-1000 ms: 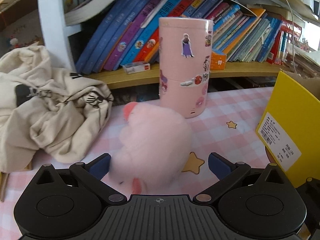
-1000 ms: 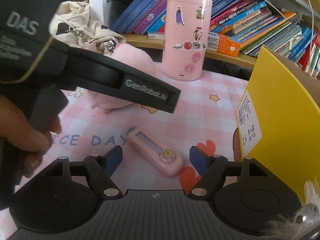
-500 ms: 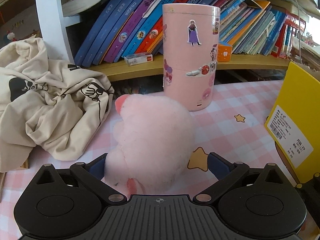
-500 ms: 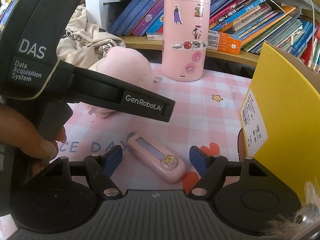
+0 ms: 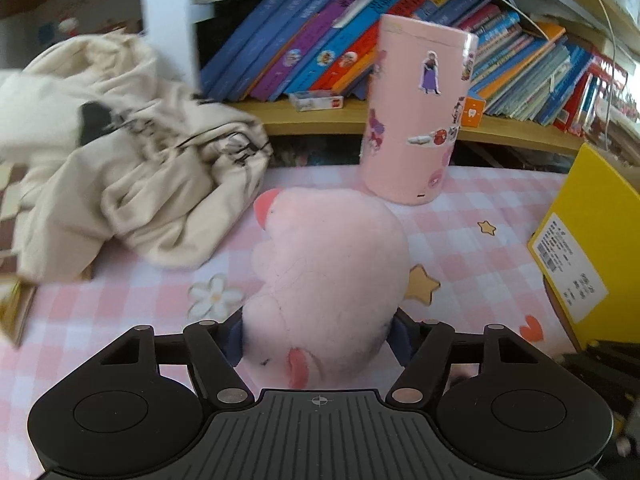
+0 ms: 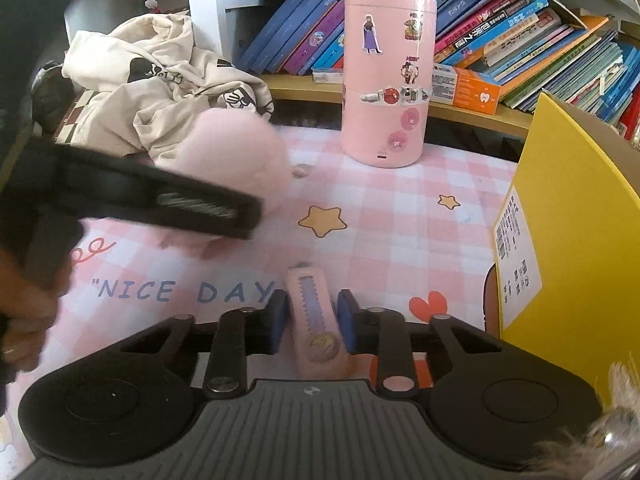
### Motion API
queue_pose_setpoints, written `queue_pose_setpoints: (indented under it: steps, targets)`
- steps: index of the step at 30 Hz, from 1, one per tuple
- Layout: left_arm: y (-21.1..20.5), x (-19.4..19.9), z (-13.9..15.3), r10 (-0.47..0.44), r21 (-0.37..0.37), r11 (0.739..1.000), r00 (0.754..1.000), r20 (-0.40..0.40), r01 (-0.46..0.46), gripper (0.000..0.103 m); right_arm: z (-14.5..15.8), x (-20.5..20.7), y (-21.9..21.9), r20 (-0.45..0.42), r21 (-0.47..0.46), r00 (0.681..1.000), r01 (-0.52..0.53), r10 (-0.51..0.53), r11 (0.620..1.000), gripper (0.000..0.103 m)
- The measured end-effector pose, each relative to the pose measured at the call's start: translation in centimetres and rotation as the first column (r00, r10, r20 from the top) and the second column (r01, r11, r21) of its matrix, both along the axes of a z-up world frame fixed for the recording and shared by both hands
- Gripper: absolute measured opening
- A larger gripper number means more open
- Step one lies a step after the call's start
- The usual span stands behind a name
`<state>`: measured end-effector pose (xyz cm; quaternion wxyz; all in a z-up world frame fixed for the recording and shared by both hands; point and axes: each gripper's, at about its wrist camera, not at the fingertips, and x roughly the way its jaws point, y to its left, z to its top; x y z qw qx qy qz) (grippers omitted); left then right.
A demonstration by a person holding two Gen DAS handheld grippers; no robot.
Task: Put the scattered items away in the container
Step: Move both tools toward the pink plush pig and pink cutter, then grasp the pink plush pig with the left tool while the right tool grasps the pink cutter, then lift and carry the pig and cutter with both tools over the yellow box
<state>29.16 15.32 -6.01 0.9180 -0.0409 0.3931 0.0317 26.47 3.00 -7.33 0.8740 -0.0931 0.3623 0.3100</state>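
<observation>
Nothing visibly sits in the yellow container yet. The left claw is closing on the pink plush toy, its pads already against the sides, while the right claw is closing tight around the pink utility knife. Both items rest on the counter, so lifting and dropping them in remains.

Both views ride low on hand-held grippers, looking forward and slantwise down along the jaws across the pink-checked tabletop toward the bookshelf. The left wrist view sits close against the pink plush toy. Both share the stickered pink canister, cream garment, and yellow box; the right view, set further right, also catches the left gripper's body from the side.
</observation>
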Motion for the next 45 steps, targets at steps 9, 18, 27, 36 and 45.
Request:
queue_pose_setpoints:
  steps: [9,18,27,36,45]
  targets:
    - [1.8,-7.9,2.3,0.093,-0.065,0.994,0.996,0.008,-0.092,0.067,0.4,-1.8,-1.0,-0.073,0.016,0.995,-0.067,0.068,0.998,0.024]
    - [1.2,-14.7,3.1,0.159,-0.136,0.978,0.987,-0.015,-0.160,0.067,1.1,-5.9,-1.6,-0.090,-0.050,0.969,-0.236,0.231,0.970,0.024]
    - [-0.3,-19.1,3.9,0.148,-0.204,0.968,0.989,-0.012,-0.147,0.067,2.4,-9.0,-3.8,-0.119,-0.054,0.949,-0.299,0.291,0.953,0.024]
    - [-1.0,-22.9,4.4,0.145,-0.250,0.958,0.989,-0.005,-0.142,0.067,3.2,-12.1,-6.6,-0.155,-0.051,0.956,-0.258,0.248,0.965,0.024]
    - [-1.2,-25.9,5.0,0.140,-0.366,0.922,0.990,0.009,-0.127,0.067,4.6,-15.2,-8.1,-0.139,-0.045,0.962,-0.245,0.236,0.969,0.024]
